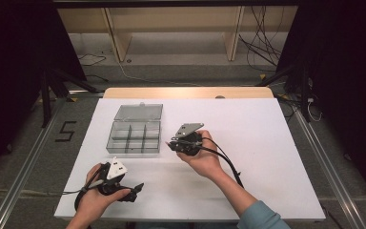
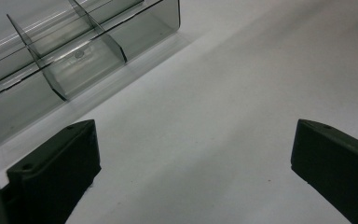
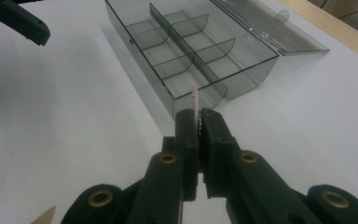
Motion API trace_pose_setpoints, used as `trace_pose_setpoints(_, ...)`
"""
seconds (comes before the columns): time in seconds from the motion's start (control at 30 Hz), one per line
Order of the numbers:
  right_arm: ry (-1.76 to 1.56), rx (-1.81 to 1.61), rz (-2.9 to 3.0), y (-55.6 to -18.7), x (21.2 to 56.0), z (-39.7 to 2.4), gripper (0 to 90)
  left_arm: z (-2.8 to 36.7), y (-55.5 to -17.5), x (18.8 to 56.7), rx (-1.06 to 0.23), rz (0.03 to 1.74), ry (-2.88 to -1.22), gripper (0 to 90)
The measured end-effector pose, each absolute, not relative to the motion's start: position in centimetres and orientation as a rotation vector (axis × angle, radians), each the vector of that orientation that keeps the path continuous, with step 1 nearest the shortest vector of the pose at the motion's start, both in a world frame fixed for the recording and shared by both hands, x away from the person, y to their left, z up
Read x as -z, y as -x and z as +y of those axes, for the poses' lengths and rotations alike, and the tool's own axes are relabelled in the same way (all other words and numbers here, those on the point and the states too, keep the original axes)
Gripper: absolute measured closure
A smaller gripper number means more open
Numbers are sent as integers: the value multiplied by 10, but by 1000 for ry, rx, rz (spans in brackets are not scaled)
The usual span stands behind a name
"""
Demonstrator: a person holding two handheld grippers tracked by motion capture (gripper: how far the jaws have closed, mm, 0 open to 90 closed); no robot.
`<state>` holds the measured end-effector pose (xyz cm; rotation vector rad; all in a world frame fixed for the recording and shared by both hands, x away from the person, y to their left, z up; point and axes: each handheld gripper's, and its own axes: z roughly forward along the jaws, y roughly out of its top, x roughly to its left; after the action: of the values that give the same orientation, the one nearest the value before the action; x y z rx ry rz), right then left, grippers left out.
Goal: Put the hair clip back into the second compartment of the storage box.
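L gripper (image 1: 132, 190): near the table's front edge, at abt 7 o'clock from the organiser box; jaws spread wide, nothing between them, bare white top showing in the gap in the left gripper view. Prob. parked there to keep clear of the other hand's work. Black, blocky, matte jaws; grey three-cornered plate on top.

L hand (image 1: 97, 193): wraps the gripper body, cable trailing off to 9 o'clock.

Organiser box (image 1: 134, 136): centre-left of table, lid end at 12 o'clock, open tray toward the person, so the compartments (image 3: 186, 56) can be reached from the near side. Smoky see-thru plastic, hard, glossy, rectangular; thin partitions, some w/ curved tops, split it into cells. All cells look empty.

Lid (image 1: 139, 112): hinged back flat on the table at 12 o'clock from the tray; same clear grey plastic, small tab on its far edge (image 3: 279, 17).

R gripper (image 3: 198, 113): just at 3 o'clock from the box, jaws pinched tight on the thin strip. Pointed at the tray's near corner – my guess is it's lined up to drop the piece into a cell.

Thin strip (image 3: 195, 100): the thing in hand; stands upright betw. the pads, tip poking above them, just short of the box wall. Pale pinkish, flat, narrow, looks stiff. What it is exactly: can't tell.

R hand (image 1: 205, 160): cups the gripper from below, teal sleeve (image 1: 262, 217) at 5 o'clock.

Table (image 1: 267, 143): smooth matte white top, wood edge at the far side.
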<state>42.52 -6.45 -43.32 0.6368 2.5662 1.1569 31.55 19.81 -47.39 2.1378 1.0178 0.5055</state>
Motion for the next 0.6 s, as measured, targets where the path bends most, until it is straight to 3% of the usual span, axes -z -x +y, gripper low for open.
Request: trace_pose_setpoints(0.6,-632,-1156,2561,-432,432,-52,867,198,-316,474,-503,1020,-2134,7)
